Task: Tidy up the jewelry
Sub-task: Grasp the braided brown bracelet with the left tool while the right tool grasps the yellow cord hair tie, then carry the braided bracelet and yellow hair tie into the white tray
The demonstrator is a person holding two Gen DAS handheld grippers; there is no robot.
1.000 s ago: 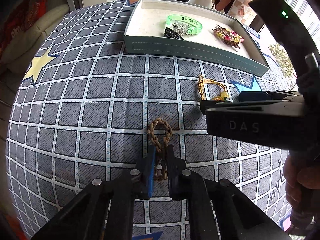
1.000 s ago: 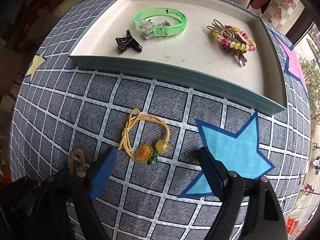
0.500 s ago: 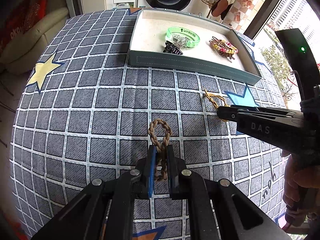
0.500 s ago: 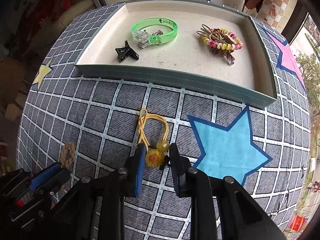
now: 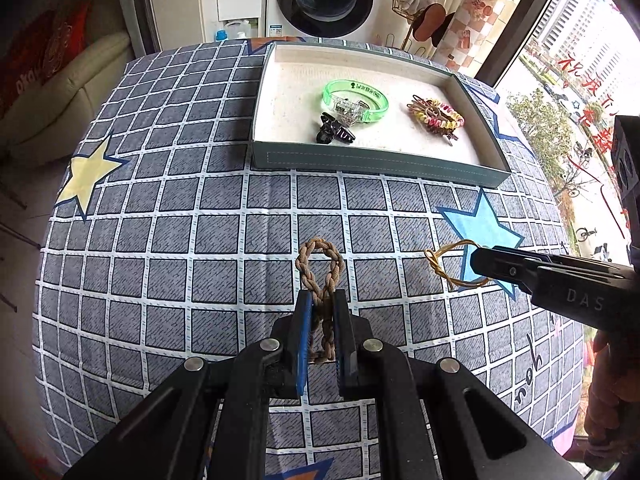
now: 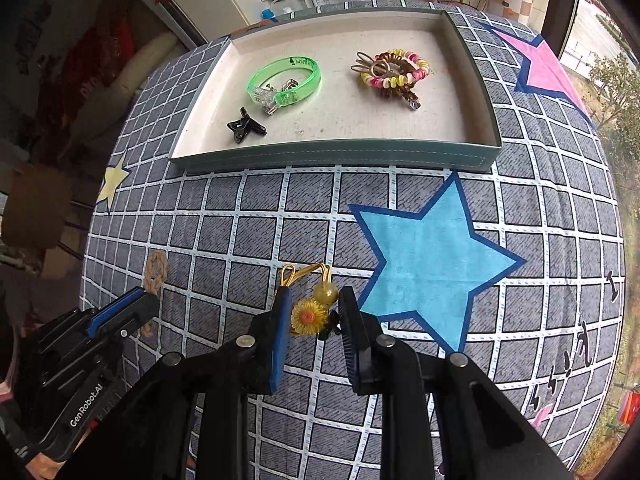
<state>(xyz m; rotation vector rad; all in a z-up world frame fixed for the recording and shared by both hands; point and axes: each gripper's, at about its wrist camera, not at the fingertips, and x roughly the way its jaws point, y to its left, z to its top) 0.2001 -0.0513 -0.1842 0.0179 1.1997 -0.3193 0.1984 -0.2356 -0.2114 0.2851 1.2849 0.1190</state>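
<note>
We've got both pieces in hand! Our left gripper (image 5: 322, 320) is clamped on the braided brown cord (image 5: 320, 276), its loop poking out ahead of the fingers, above the checked cloth (image 5: 168, 248). Our right gripper (image 6: 314, 316) is pinched narrow around the yellow hair tie (image 6: 310, 312), flower charm and bead between the pads. Up ahead, the tray (image 6: 336, 154) already holds a green bracelet (image 6: 286, 80), a black clip (image 6: 245, 126) and a coil bracelet (image 6: 396, 72). By our reckoning that's three items sorted and two to go: both need carrying to the tray and dropping in.
</note>
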